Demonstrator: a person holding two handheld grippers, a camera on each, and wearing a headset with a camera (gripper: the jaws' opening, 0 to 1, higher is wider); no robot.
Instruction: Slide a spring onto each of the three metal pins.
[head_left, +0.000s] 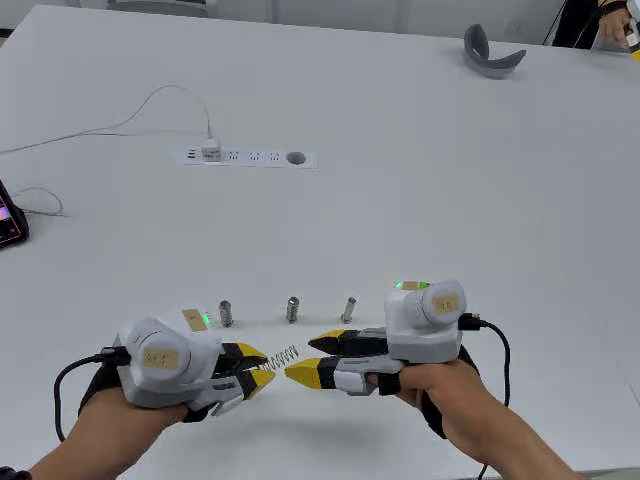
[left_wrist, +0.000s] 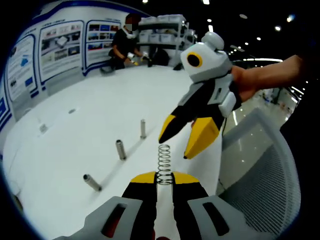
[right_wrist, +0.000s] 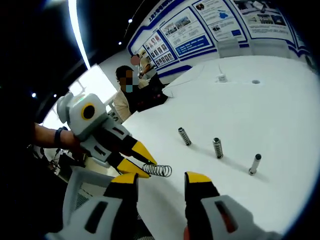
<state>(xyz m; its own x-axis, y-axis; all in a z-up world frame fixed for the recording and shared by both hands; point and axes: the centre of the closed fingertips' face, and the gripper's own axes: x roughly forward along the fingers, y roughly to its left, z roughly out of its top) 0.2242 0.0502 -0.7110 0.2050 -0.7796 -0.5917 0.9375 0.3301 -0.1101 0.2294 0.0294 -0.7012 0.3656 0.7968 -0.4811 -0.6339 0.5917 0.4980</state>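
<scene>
Holding the 3rd spring (head_left: 284, 355) clenched in its jaws, the left gripper (head_left: 265, 366) faces the released right gripper (head_left: 302, 358); next, I judge, aligning it over the bare pin (head_left: 348, 308) at 2 o'clock

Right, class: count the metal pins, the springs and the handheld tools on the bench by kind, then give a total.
Metal pins: 3
Springs: 3, two on pins, one held
Tools: 2, left tool, right tool
Total: 8

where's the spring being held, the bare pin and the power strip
spring (left_wrist: 164, 159): left gripper view, its middle coils
bare pin (right_wrist: 255, 164): right gripper view, its shaft
power strip (head_left: 250, 157): head view, its white top face
</scene>
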